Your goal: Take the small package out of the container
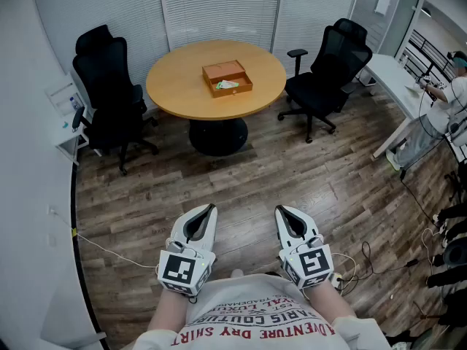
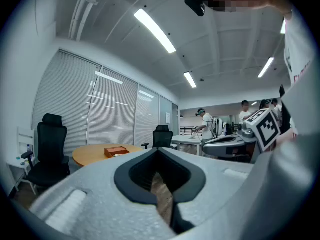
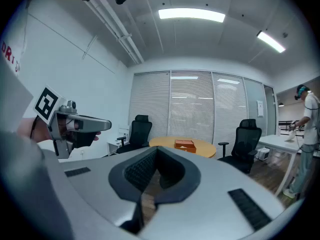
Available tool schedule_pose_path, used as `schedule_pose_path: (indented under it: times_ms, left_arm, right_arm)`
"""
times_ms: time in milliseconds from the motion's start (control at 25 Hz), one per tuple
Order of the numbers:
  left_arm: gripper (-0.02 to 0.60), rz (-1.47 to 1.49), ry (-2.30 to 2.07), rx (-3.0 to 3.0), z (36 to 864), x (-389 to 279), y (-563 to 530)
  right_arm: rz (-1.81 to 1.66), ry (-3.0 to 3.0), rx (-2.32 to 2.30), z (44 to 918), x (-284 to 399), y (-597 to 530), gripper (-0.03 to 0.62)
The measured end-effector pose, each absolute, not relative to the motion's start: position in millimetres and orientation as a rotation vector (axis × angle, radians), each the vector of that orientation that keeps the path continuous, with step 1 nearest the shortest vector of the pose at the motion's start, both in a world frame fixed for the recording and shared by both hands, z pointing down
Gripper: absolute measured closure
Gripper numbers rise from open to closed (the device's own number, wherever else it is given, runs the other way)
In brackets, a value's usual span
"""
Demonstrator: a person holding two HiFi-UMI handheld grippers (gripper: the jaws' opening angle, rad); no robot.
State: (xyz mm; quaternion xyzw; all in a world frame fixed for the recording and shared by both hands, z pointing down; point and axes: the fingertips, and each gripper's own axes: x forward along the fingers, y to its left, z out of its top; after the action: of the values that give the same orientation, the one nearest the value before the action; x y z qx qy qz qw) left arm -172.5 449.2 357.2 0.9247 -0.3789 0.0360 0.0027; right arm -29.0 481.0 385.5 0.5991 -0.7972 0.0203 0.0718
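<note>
An open orange-brown box [image 1: 228, 78] sits on the round wooden table [image 1: 175, 86] at the far side of the room. A small pale green package [image 1: 227, 84] lies inside it. Both grippers are held low in front of the person's chest, far from the table. My left gripper [image 1: 209, 208] is shut with nothing in it, and so is my right gripper [image 1: 282, 210]. In the left gripper view, the box [image 2: 116, 150] shows small beyond the closed jaws. In the right gripper view, the box [image 3: 185, 144] stands straight ahead on the table [image 3: 200, 147].
Black office chairs stand left [image 1: 109, 93] and right [image 1: 332, 71] of the table. A white desk [image 1: 398, 86] and a person [image 1: 456, 97] are at the far right. A white cart [image 1: 69, 115] stands by the left wall. Cables [image 1: 365, 257] lie on the wood floor.
</note>
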Motion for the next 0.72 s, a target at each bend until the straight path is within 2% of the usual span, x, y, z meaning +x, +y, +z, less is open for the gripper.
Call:
schedule_pose_path:
  times_ms: [720]
  left_arm:
    - [0.572, 0.119, -1.165, 2.848, 371.7, -162.2, 439.7]
  right_arm:
    - [0.165, -2.364, 1.84, 396.5, -12.6, 472.4, 0.586]
